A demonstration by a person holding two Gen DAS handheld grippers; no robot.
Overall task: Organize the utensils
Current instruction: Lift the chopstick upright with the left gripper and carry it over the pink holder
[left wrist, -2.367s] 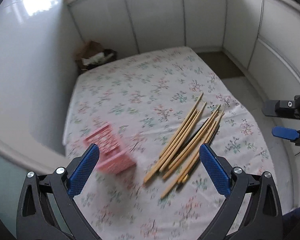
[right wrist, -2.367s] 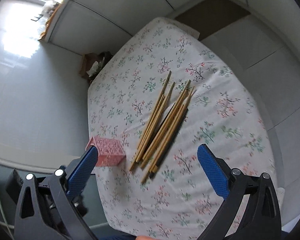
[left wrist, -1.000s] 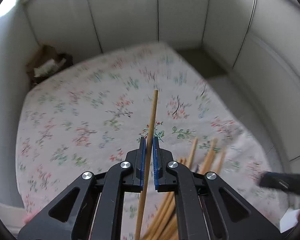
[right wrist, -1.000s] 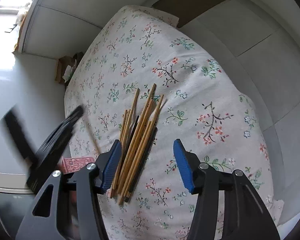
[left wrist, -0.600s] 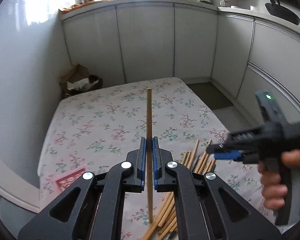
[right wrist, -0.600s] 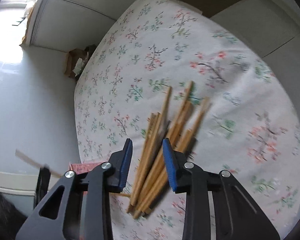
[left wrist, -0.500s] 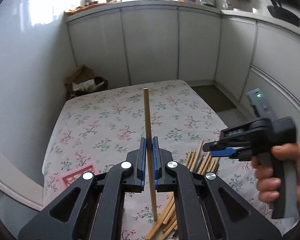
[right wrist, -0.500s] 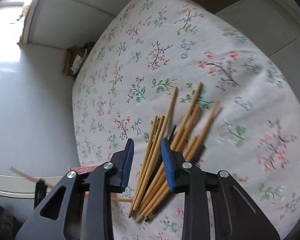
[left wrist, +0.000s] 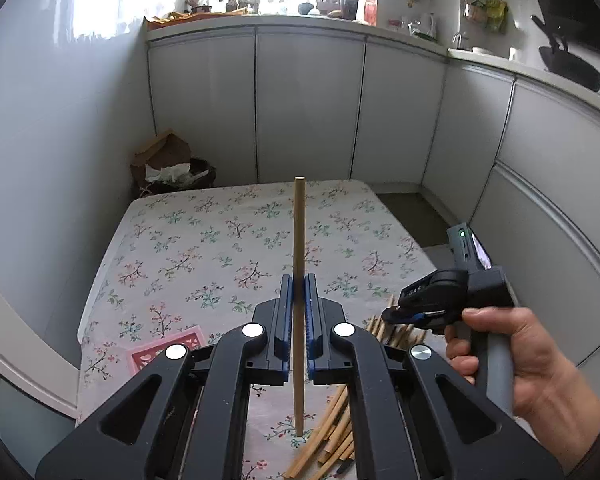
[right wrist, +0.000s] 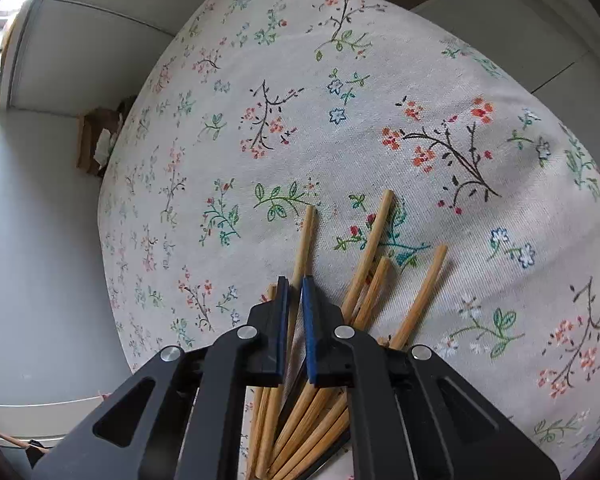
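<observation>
The left gripper (left wrist: 299, 288) is clenched on 1 bamboo chopstick (left wrist: 299, 240), which stands nearly upright between the blue pads, its top end pointing toward 12 o'clock and its lower end hanging free above the floral tablecloth (left wrist: 204, 248). The rest of the chopsticks (right wrist: 364, 280) lie in a loose fan on the cloth, at about 5 o'clock in the left wrist view, with a dark utensil partly buried among them. The right gripper (right wrist: 295, 292) sits low over that pile; its jaws have just been closing and now pinch 1 chopstick from the pile (right wrist: 304, 240), whose free end points toward 12 o'clock in the right wrist view. From the left wrist view, the right gripper shows at 3 o'clock, held by the person's right hand (left wrist: 512, 344) with a dark sleeve at the wrist. A pink perforated holder (left wrist: 164, 350) rests on the cloth at about 8 o'clock of the left gripper, well apart from the pile. White cabinets (left wrist: 308, 104) ring the table, and a brown paper bag (left wrist: 164, 156) sits on the floor at 11 o'clock.
</observation>
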